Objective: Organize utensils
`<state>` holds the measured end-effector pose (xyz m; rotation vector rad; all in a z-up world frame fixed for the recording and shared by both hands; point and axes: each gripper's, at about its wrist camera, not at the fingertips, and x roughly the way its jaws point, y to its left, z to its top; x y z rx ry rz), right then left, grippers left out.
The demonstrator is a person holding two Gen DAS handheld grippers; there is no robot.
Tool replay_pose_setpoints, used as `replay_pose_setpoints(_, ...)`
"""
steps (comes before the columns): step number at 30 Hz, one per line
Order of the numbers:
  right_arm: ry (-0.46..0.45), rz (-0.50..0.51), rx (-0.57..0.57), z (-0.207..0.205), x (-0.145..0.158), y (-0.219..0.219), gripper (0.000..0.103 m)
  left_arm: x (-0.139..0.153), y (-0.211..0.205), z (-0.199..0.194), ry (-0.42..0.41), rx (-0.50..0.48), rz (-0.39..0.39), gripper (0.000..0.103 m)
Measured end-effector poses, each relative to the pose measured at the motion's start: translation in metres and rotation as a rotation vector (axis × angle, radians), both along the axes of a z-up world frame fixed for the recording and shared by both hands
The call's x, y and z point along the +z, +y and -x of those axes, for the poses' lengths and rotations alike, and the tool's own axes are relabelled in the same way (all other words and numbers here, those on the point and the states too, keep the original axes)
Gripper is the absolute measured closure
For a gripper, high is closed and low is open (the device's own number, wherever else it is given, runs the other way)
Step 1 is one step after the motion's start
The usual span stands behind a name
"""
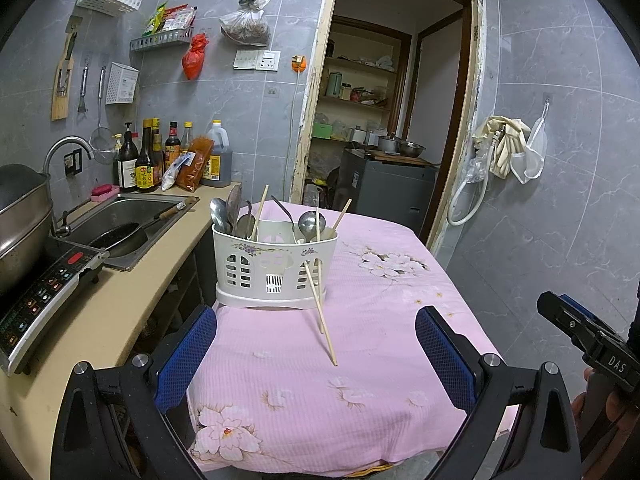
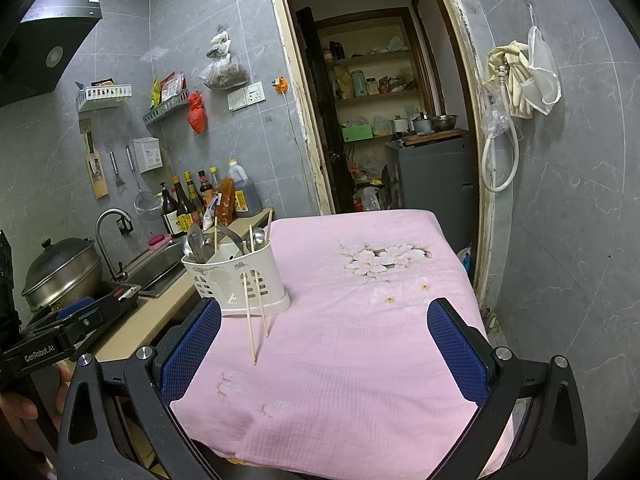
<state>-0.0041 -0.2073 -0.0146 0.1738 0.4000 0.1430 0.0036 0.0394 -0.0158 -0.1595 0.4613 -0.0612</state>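
A white slotted utensil holder (image 1: 274,268) (image 2: 236,280) stands on the pink floral tablecloth (image 1: 380,320) (image 2: 360,320), at its left edge. It holds metal spoons (image 1: 308,224), a ladle and several chopsticks. Two wooden chopsticks (image 1: 322,316) (image 2: 251,328) lean against its front, their tips resting on the cloth. My left gripper (image 1: 316,356) is open, hanging near the table's front with nothing between its blue pads. My right gripper (image 2: 324,356) is open too and holds nothing. Each gripper shows at the edge of the other's view, held by a hand.
A counter on the left carries a sink (image 1: 132,216) with a pan, an induction cooker (image 1: 44,292) with a steel pot (image 2: 64,272), and sauce bottles (image 1: 152,160). Behind the table, a doorway (image 1: 384,120) opens onto shelves. A hose (image 2: 500,160) hangs on the right wall.
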Motion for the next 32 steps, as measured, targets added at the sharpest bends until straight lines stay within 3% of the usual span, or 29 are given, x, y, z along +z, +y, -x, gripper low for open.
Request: replay_pose_setpoints(32,0.011,-0.001,0.004,-0.0004,-0.0052,0.0028,0.002,0.0052,-0.0027,-0.0031,-0.013,0.005,-0.016,0.003)
